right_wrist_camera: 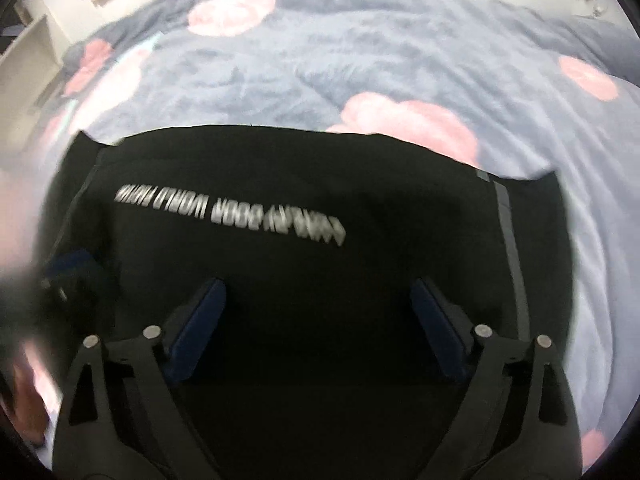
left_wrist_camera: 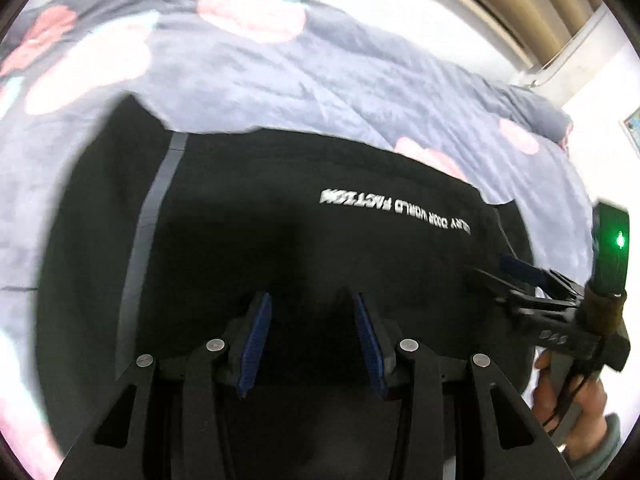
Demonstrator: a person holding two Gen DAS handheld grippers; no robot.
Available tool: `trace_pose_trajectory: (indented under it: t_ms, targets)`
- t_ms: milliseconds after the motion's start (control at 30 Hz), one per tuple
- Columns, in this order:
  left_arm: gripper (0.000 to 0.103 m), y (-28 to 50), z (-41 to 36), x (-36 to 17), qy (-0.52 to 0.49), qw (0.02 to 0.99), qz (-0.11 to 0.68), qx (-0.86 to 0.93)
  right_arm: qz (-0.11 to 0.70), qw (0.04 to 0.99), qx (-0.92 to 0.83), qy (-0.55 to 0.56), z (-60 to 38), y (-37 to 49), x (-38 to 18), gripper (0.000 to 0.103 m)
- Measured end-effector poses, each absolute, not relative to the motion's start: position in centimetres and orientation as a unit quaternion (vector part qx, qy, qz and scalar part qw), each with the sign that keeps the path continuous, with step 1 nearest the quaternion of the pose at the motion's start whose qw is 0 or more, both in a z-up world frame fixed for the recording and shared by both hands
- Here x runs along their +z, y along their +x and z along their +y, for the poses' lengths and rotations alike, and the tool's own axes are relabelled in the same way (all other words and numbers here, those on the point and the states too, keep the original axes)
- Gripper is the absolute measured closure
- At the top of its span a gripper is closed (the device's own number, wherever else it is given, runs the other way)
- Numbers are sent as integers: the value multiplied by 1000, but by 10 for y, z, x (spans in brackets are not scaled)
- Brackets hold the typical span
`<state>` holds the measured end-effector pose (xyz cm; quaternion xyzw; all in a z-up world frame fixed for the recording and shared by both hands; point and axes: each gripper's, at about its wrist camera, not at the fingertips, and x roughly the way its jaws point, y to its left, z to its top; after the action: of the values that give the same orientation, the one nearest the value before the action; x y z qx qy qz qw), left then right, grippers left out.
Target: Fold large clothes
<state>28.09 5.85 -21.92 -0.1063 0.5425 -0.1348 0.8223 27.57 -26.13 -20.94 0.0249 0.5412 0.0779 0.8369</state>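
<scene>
The folded garment (left_wrist_camera: 280,240) lies on the bedspread (left_wrist_camera: 320,80), which spreads behind it and to both sides. Above the garment hang the left gripper (left_wrist_camera: 312,300) and, to its right, the right gripper (right_wrist_camera: 318,284).

Left hand-held gripper (left_wrist_camera: 312,340) angled steeply downward, blue pads (left_wrist_camera: 256,344) parted to a moderate gap, nothing pinched between them. Right hand-held gripper (right_wrist_camera: 318,328) likewise pitched steeply down, blue pads (right_wrist_camera: 198,330) spread wide, nothing between. Right hand (left_wrist_camera: 576,404) wrapped around the handle, seen at the edge of the left wrist view.
</scene>
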Motion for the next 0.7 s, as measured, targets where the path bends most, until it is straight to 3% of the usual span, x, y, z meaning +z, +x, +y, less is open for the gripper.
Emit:
trace_pose_trajectory:
  t_ms: [200,400,567,700]
  targets:
    - [54,239,144,-190,-172,826,528,-99,547,835,46,48,-314,217,-202,12]
    - [44,226,233,-223,-273,789,548,-61,572,812,4,115,-370,190,-225,11]
    - [44,246,243,-264,-319,753,571,-72,591,784,19,188,-395,204,-251,10]
    - [43,265,232,-287,-318,728,599,-102,594,774,31,218,-403,220,-260,3]
